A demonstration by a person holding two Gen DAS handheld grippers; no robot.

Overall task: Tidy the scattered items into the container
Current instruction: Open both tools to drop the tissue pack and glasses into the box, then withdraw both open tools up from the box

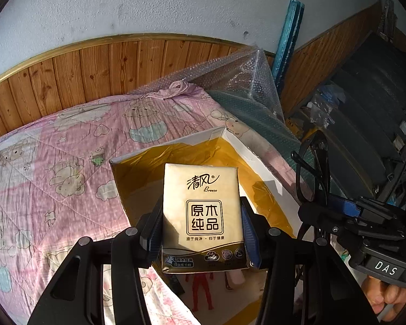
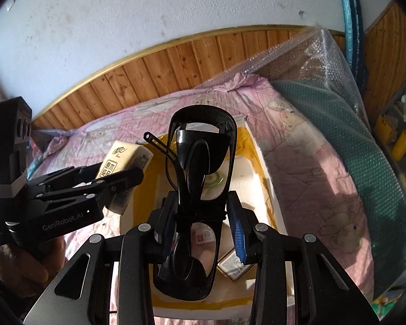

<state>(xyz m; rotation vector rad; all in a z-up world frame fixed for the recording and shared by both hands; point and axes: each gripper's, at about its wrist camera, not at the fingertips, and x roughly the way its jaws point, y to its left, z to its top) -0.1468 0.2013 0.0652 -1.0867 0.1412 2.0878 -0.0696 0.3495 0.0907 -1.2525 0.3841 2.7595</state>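
Above box point(image 1: 259, 149): left hand-held gripper point(image 1: 200, 233) clamps tissue pack point(image 1: 201, 211); right hand-held gripper point(image 2: 203, 224) clamps sunglasses point(image 2: 200, 189).

Left wrist view looks forward along own fingers point(image 1: 154, 224), close above box point(image 1: 246, 146) on bed point(image 1: 54, 162), facing far wood-panelled wall point(image 1: 94, 65). Right wrist view faces same way, just right; both share box, bed, wall.

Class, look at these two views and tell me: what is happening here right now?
A person holds a gripper in each hand over a white, yellow-taped box on a pink quilt. The left gripper is clamped on a tissue pack; the right gripper is clamped on black glasses. Both items hang above the box, not yet released. A few things already lie inside.
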